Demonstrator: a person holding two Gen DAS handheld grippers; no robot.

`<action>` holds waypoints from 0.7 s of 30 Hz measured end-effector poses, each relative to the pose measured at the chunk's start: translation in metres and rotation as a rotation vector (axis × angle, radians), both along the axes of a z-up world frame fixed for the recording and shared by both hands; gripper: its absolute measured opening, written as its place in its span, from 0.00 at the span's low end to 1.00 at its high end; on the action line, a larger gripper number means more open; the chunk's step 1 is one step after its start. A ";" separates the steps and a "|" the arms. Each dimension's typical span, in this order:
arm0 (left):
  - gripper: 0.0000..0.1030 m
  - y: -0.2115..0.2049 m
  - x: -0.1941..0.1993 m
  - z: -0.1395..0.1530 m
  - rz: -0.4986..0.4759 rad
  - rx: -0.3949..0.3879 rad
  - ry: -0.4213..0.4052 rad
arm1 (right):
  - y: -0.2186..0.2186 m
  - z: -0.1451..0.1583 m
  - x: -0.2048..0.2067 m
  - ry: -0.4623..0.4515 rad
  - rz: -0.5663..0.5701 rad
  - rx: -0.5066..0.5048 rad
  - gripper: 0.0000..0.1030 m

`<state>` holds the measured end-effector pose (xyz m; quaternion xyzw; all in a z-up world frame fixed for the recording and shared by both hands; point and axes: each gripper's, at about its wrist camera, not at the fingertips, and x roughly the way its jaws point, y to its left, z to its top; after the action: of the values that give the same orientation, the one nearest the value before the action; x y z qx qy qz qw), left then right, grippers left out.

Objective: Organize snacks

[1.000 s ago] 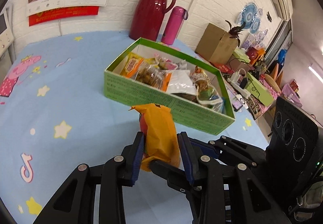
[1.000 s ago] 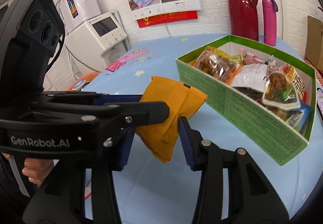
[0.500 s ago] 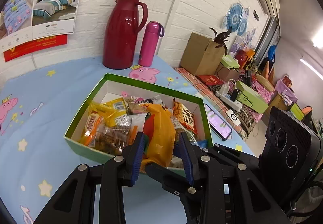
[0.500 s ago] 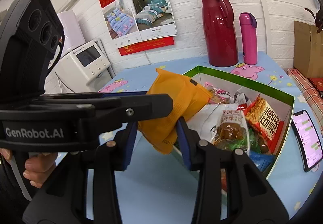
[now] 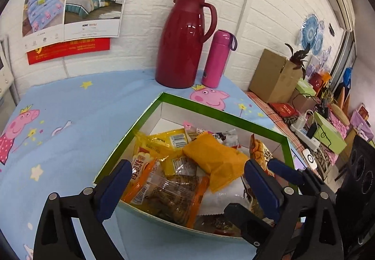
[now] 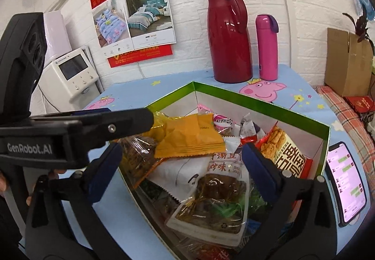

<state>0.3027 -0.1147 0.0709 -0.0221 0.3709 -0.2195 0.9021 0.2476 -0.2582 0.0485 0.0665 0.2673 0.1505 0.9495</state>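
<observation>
Nearest the cameras, both grippers hung over the near edge of the green box (image 5: 225, 116). The left gripper (image 5: 187, 180) had its blue fingers spread wide with nothing between them, and the right gripper (image 6: 182, 163) was just as wide and equally empty.

Just beyond the fingertips, the orange snack packet (image 5: 218, 161) lay loose on top of the heap inside the box, tilted across a clear bag of brown biscuits (image 5: 173, 194) and a yellow packet (image 5: 164, 142). A red-and-orange snack bag (image 6: 288, 154) leaned toward the box's right wall, and a white-labelled packet of dark pieces (image 6: 218, 189) sat at the near corner. The box looked close to full at this end — only its far corner showed bare white floor.

Past the box, on the blue cartoon tablecloth (image 5: 70, 124), a phone (image 6: 346, 180) lay lit beside the right wall; a dark red jug (image 5: 185, 39) and a pink flask (image 5: 218, 58) stood at the table's far edge against the brick wall.

The step in hand appeared to be the release of the orange packet into the box. No loose snack showed on the cloth, so the next move would call for lifting both grippers clear of the box — and looking for anything not yet packed.
</observation>
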 end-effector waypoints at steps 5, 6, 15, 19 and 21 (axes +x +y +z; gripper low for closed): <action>0.95 0.014 -0.023 0.007 0.026 0.051 -0.044 | 0.006 0.002 -0.007 0.025 0.006 -0.027 0.99; 0.96 0.021 -0.033 0.011 0.039 0.047 -0.062 | 0.007 0.003 -0.012 0.023 0.006 -0.031 0.99; 1.00 0.053 -0.121 0.025 0.178 0.086 -0.139 | 0.007 0.016 -0.089 0.010 -0.099 -0.093 0.99; 1.00 0.059 -0.152 0.010 0.229 0.067 -0.086 | 0.003 0.017 -0.125 0.018 -0.159 -0.114 0.99; 1.00 0.059 -0.166 0.001 0.246 0.084 -0.071 | 0.001 0.015 -0.144 0.018 -0.177 -0.122 0.99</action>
<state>0.1363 -0.0561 0.0716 -0.0219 0.3419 -0.0920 0.9350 0.1040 -0.2574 0.0634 0.0332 0.2773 0.0487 0.9590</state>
